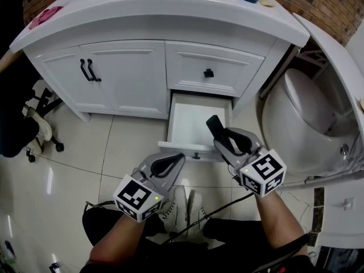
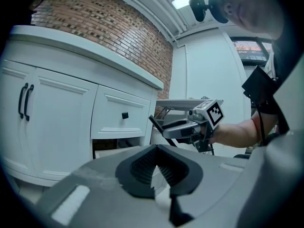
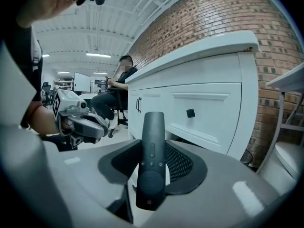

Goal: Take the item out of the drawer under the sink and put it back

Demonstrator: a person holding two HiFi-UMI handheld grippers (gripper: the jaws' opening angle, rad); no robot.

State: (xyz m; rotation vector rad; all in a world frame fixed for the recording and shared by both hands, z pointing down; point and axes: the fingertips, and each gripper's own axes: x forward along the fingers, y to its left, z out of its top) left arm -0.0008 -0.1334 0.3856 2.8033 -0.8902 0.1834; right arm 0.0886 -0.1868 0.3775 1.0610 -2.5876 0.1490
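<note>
The lower drawer (image 1: 187, 118) of the white vanity stands pulled out, and its white inside shows nothing in it. My right gripper (image 1: 220, 140) hovers over the drawer's front right corner, shut on a dark remote control (image 1: 214, 125) that sticks out past its tips. In the right gripper view the remote (image 3: 153, 127) lies lengthwise between the pads, buttons up. My left gripper (image 1: 173, 161) sits just in front of the drawer's front panel, shut with nothing in it. The left gripper view shows the right gripper (image 2: 166, 128) with the remote (image 2: 156, 124).
An upper drawer with a black knob (image 1: 209, 73) is closed above the open one. Cabinet doors with black handles (image 1: 90, 70) are at left. A toilet (image 1: 307, 112) stands close at right. An office chair (image 1: 34, 124) is at far left. A cable (image 1: 227, 206) trails by my feet.
</note>
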